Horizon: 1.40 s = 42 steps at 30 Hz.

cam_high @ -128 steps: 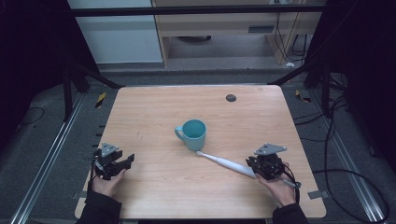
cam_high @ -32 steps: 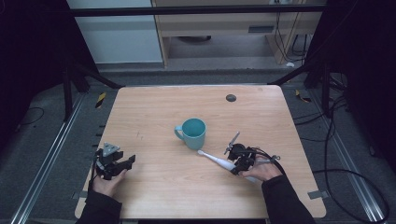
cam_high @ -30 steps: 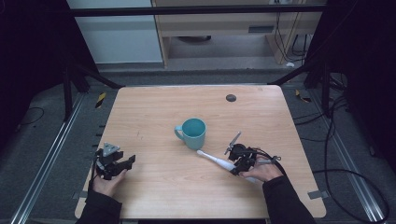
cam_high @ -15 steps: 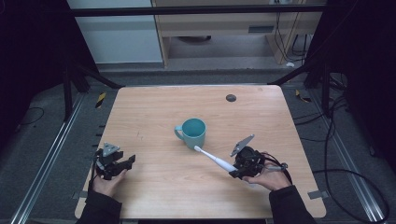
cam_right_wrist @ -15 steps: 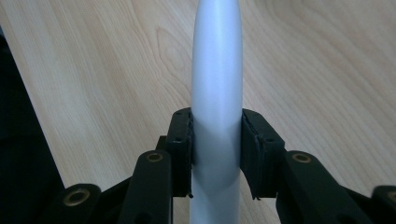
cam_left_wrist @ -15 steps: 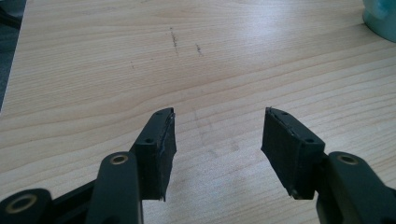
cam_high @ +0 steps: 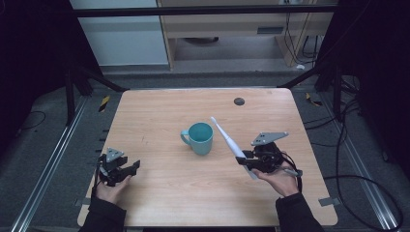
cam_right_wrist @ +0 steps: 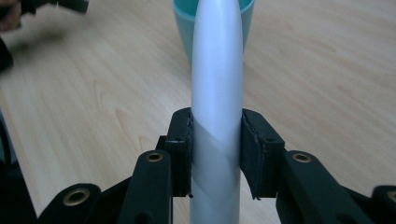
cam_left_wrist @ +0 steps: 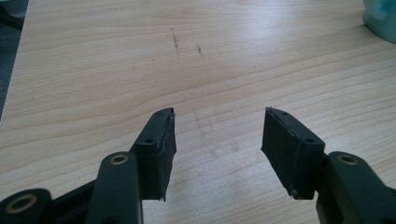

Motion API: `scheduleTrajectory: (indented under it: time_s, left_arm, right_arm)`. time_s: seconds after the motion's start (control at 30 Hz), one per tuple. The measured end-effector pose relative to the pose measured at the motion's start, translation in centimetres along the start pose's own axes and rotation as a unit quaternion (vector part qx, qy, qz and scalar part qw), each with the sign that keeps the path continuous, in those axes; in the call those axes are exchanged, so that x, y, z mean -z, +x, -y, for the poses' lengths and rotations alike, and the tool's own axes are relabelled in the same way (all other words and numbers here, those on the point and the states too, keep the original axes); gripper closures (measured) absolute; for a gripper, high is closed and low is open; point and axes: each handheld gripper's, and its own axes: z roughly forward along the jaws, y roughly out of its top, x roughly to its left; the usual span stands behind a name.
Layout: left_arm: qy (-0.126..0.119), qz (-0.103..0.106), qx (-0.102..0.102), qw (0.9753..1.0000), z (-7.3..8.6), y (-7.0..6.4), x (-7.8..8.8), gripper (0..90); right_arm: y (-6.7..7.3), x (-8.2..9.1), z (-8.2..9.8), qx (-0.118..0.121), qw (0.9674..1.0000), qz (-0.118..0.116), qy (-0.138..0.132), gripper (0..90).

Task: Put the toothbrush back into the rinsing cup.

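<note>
A teal mug (cam_high: 200, 137) stands upright at the middle of the wooden table (cam_high: 159, 111). My right gripper (cam_high: 247, 162), to the mug's right, is shut on a white electric toothbrush (cam_high: 229, 143). The brush is off the table and tilts up and away, its thin head beside the mug's rim. In the right gripper view both pads press on the toothbrush handle (cam_right_wrist: 216, 116), with the mug (cam_right_wrist: 185, 28) right behind it. My left gripper (cam_high: 126, 170) rests near the table's front left, open and with nothing between its jaws; bare wood shows between the pads (cam_left_wrist: 161, 149).
A small dark round spot (cam_high: 239, 101) lies near the table's far edge. Metal frame rails run along both sides of the table. A corner of the mug (cam_left_wrist: 383, 21) shows at the top right of the left gripper view.
My right gripper closed on the toothbrush where it lay and has lifted it, swinging its head up toward the mug. The left gripper has stayed put.
</note>
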Motion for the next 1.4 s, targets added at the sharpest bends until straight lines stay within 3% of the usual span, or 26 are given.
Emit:
scheduleTrajectory:
  time_s: [0.03,0.1,0.13,0.2,0.23,0.43,0.63,0.73,0.77,0.87,0.9,0.93,1.17,1.2,1.4]
  left_arm:
    - [0.000,0.000,0.000,1.0000,0.0,0.0,0.0,44.1]
    - [-0.003,-0.002,0.001,1.0000,0.0,0.0,0.1,44.2]
    - [-0.006,-0.003,0.002,1.0000,0.0,0.0,0.1,44.4]
    - [-0.007,-0.004,0.002,1.0000,0.0,0.0,0.2,44.4]
    - [-0.008,-0.004,0.002,1.0000,0.0,0.1,0.2,44.5]
    - [-0.008,-0.003,0.002,1.0000,0.0,0.0,0.2,44.6]
    - [-0.008,-0.004,0.004,1.0000,0.0,0.1,0.1,44.7]
    - [-0.008,-0.003,0.004,1.0000,0.0,0.1,0.2,44.7]
    - [-0.009,-0.003,0.005,0.9999,0.0,0.1,0.2,44.7]
    - [-0.008,-0.003,0.005,0.9999,0.0,0.1,0.2,44.7]
    - [-0.009,-0.003,0.006,0.9999,0.0,0.1,0.2,44.7]
    - [-0.009,-0.003,0.006,0.9999,0.0,0.1,0.2,44.7]
    - [-0.010,-0.002,0.008,0.9999,0.0,0.1,0.2,44.7]
    - [-0.011,-0.002,0.008,0.9999,0.0,0.1,0.2,44.7]
    - [-0.010,-0.002,0.008,0.9999,0.0,0.2,0.2,44.7]
  right_arm:
    - [0.0,0.1,-0.4,-0.006,0.9997,0.012,-0.022,66.3]
    - [0.0,0.2,-0.6,-0.011,0.9993,0.017,-0.032,66.2]
    - [0.0,0.2,-1.0,-0.018,0.9979,0.026,-0.056,66.3]
    - [0.0,0.2,-1.3,-0.024,0.9970,0.030,-0.067,66.2]
    - [0.0,0.1,-1.7,-0.032,0.9950,0.037,-0.087,66.3]
    - [0.1,-0.7,-3.0,-0.050,0.9899,0.055,-0.121,66.2]
    - [0.4,-2.3,-4.5,-0.067,0.9811,0.070,-0.167,66.3]
    - [0.5,-2.8,-4.9,-0.071,0.9788,0.075,-0.177,66.2]
    - [0.6,-3.3,-5.4,-0.076,0.9760,0.079,-0.188,66.2]
    - [0.7,-3.8,-5.9,-0.081,0.9738,0.082,-0.196,66.2]
    - [0.7,-4.3,-6.3,-0.088,0.9707,0.085,-0.207,66.2]
    - [0.7,-4.3,-6.3,-0.088,0.9707,0.085,-0.207,66.2]
    - [0.6,-5.8,-7.1,-0.109,0.9625,0.088,-0.232,66.2]
    - [0.6,-6.1,-7.3,-0.112,0.9591,0.091,-0.243,66.2]
    - [0.6,-7.4,-7.8,-0.123,0.9545,0.098,-0.253,66.2]
